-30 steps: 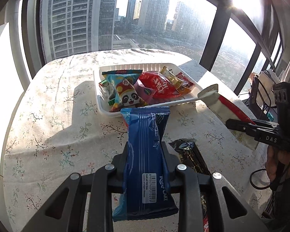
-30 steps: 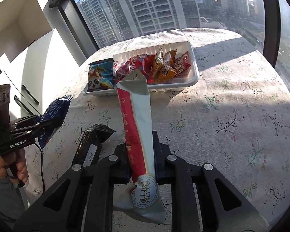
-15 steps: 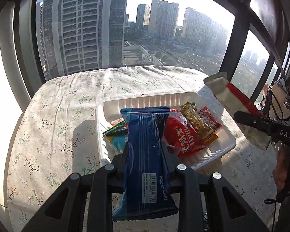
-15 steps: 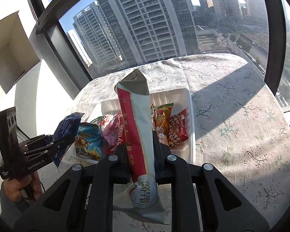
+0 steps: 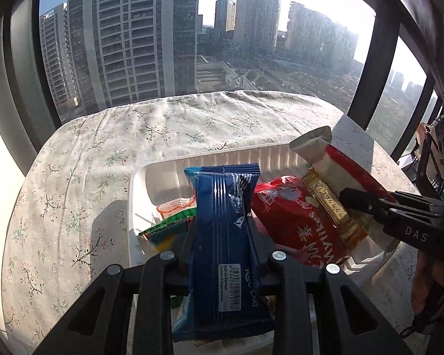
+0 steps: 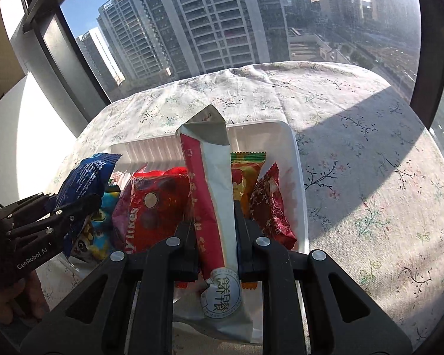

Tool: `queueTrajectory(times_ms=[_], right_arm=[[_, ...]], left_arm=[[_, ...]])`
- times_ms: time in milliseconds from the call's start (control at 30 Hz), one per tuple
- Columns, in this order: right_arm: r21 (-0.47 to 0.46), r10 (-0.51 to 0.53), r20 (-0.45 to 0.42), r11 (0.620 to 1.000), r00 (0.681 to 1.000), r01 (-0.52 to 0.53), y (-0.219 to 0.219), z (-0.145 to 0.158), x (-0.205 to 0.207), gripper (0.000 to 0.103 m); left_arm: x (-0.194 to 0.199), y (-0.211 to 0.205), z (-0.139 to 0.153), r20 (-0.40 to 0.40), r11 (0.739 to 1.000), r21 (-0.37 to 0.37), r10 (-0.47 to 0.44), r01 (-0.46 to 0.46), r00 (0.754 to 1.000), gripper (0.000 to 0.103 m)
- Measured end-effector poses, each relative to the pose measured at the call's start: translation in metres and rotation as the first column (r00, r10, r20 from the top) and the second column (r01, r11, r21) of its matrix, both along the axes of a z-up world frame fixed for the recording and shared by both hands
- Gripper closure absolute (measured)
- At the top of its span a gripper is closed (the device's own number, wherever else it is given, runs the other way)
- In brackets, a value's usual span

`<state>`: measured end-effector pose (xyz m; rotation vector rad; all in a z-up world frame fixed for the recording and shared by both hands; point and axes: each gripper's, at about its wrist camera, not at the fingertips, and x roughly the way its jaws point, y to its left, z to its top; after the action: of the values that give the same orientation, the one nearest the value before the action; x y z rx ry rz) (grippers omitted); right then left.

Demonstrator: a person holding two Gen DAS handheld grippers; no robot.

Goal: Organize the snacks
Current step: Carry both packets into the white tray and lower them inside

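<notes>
My left gripper (image 5: 222,230) is shut on a blue snack packet (image 5: 222,222) and holds it above the left half of the white tray (image 5: 239,156). My right gripper (image 6: 214,227) is shut on a long red-and-white snack packet (image 6: 210,183) above the tray's (image 6: 260,130) right half. The tray holds several packets: a big red bag (image 5: 299,222), a gold bar (image 5: 331,207), a green-edged packet (image 5: 168,224), a dark red packet (image 6: 270,204) and a panda packet (image 6: 94,236). Each gripper shows in the other's view, the right gripper (image 5: 349,198) and the left gripper (image 6: 85,204).
The tray sits on a round table with a floral cloth (image 5: 103,153), close to tall windows with dark frames (image 6: 65,59). The cloth stretches beyond and to both sides of the tray. A hand (image 6: 17,295) holds the left gripper at the lower left.
Both grippers have moved forward over the tray with their packets still held. The tray now lies directly under them, and the dark packet on the cloth has dropped out of view.
</notes>
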<state>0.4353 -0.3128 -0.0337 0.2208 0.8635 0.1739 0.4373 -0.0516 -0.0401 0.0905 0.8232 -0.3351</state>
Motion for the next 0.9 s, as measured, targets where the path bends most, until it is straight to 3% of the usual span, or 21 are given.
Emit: queueTrajectory(times_ms=[233, 733, 900], right_arm=[[-0.025, -0.003, -0.010, 1.000, 1.000, 0.002, 0.001, -0.018, -0.003, 0.088], [-0.103, 0.002, 0.014, 0.995, 1.000, 0.000, 0.008, -0.022, -0.006, 0.085], [-0.083, -0.005, -0.002, 0.997, 1.000, 0.004, 0.002, -0.023, -0.006, 0.082]], left_arm=[[0.010, -0.001, -0.011, -0.005, 1.000, -0.004, 0.019, -0.019, 1.000, 0.073], [0.022, -0.006, -0.027, -0.009, 1.000, -0.008, 0.026, -0.026, 1.000, 0.069], [0.017, -0.003, -0.025, 0.000, 0.999, -0.025, 0.024, -0.024, 1.000, 0.067]])
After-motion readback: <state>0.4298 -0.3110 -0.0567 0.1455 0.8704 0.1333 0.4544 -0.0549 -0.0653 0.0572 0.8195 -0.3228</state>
